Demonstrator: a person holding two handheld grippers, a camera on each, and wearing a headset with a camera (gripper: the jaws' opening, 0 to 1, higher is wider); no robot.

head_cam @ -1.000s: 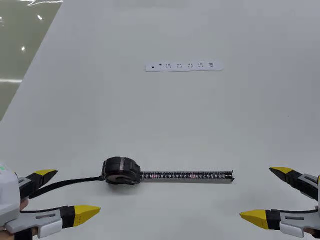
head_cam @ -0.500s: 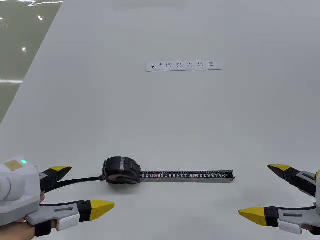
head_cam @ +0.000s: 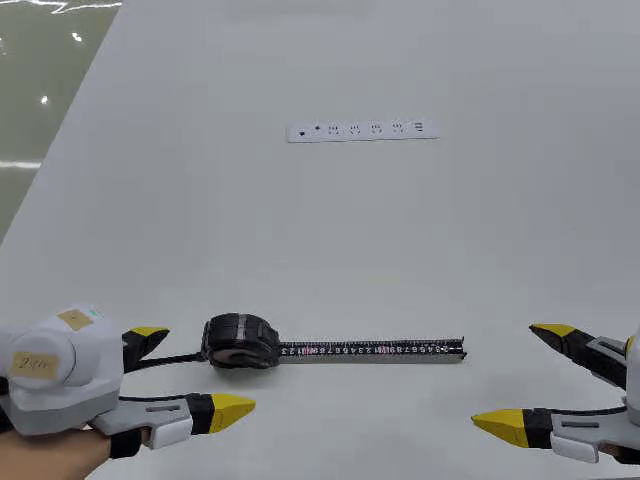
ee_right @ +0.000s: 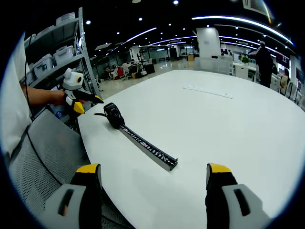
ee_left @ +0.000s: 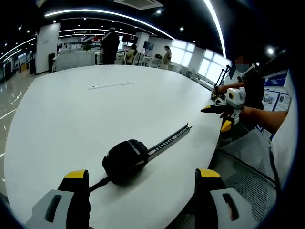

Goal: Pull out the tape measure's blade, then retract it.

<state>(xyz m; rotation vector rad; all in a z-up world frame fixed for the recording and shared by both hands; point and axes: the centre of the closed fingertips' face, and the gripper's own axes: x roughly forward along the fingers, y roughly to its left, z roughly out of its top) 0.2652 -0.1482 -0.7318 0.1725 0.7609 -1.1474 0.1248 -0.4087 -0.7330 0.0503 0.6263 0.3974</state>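
Note:
A black tape measure (head_cam: 241, 342) lies on the white table (head_cam: 330, 230) near its front edge, its blade (head_cam: 372, 350) pulled out to the right and lying flat. A black strap trails from the case to the left. My left gripper (head_cam: 190, 372) is open, its yellow tips just left of the case, which sits between and ahead of them in the left gripper view (ee_left: 125, 160). My right gripper (head_cam: 523, 376) is open at the lower right, a short way past the blade's end (ee_right: 170, 163). Neither touches the tape.
A white power strip (head_cam: 362, 131) lies flat at the middle far side of the table. A glossy green floor (head_cam: 40, 90) shows beyond the table's left edge. Shelving and several people stand in the far background of the gripper views.
My left gripper has moved right and forward, toward the tape measure's case. The right gripper has barely moved. The tape measure and its blade lie as before.

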